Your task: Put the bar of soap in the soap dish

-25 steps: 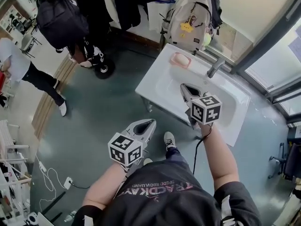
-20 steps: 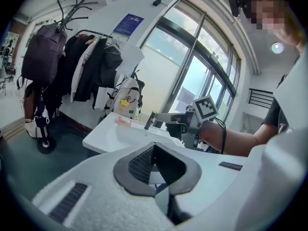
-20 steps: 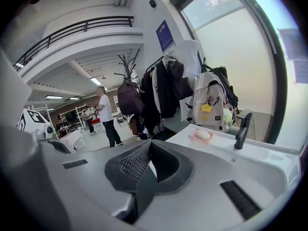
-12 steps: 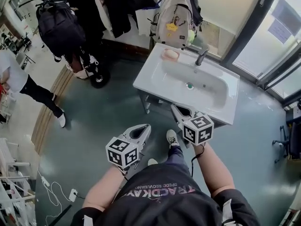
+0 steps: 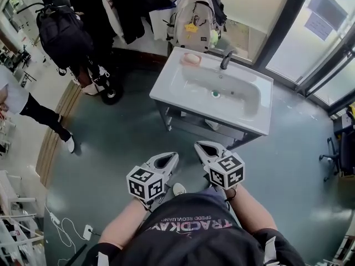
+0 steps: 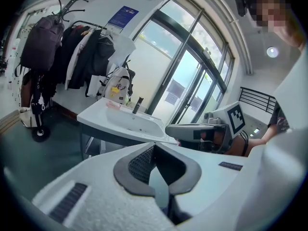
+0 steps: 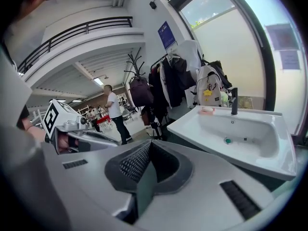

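Head view, far left: a bystander [image 5: 22,101] stands on the floor, and a black backpack [image 5: 58,29] hangs at upper left.

Lower centre-left is the left gripper [image 5: 166,159], close to the wearer's body. Its own view shows the jaws pressed together with nothing between them. It is well apart from the sink.

Upper centre: the soap dish [image 5: 182,61], pink, sits on the back left corner of the sink [image 5: 166,90], just left of the faucet [image 5: 226,60]. The bar of soap [image 5: 192,58] seems to lie in it as a paler lump. It's too small to be certain, but no loose bar shows anywhere else on the sink. A beige backpack [image 5: 194,18] hangs on the wall behind the dish.

Lower centre-right is the right gripper [image 5: 206,148], also near the body. Its jaws are closed tight and empty, also well apart from the sink.

Task looks done, or at least not in hand right now.

Handling, as a judgement:
- The bar is likely light and stiff, but slick, especially if wet near the basin.
- The surface could dent under a hard pinch.
- Best hold is across the narrow width, pads on the two long flat sides, coming from above with moderate squeeze.
- The dish is probably light too and could skate on the glazed rim if nudged.

Far right: tall windows [image 5: 327,32].
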`<move>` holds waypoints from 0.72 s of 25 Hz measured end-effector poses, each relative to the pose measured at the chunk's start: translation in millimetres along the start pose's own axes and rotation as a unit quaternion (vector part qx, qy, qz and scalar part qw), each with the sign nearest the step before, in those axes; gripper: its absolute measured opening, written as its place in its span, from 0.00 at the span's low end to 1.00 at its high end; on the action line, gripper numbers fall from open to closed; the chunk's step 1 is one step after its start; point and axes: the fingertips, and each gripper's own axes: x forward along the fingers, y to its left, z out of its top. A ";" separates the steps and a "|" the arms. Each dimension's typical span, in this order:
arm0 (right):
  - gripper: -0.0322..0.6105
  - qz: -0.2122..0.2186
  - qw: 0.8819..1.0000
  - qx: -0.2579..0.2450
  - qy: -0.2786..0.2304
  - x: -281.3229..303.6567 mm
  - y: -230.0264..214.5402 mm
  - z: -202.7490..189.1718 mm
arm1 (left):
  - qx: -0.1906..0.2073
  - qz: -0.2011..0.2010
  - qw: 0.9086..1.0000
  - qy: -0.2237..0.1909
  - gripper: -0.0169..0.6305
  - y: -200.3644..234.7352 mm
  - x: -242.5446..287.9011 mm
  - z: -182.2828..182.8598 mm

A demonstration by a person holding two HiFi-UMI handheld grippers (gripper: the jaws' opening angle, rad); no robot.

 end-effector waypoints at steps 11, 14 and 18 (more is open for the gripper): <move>0.07 0.015 1.000 0.014 0.010 -34.4 19.7 -30.8 | -0.014 -0.011 1.000 0.002 0.04 -29.8 7.0 -18.6; 0.07 0.013 1.000 0.020 0.008 -38.5 23.3 -35.6 | -0.010 -0.016 1.000 0.005 0.04 -34.3 6.3 -20.9; 0.07 0.012 1.000 0.026 0.010 -42.4 29.0 -44.8 | -0.010 -0.021 1.000 0.009 0.04 -37.7 4.3 -26.3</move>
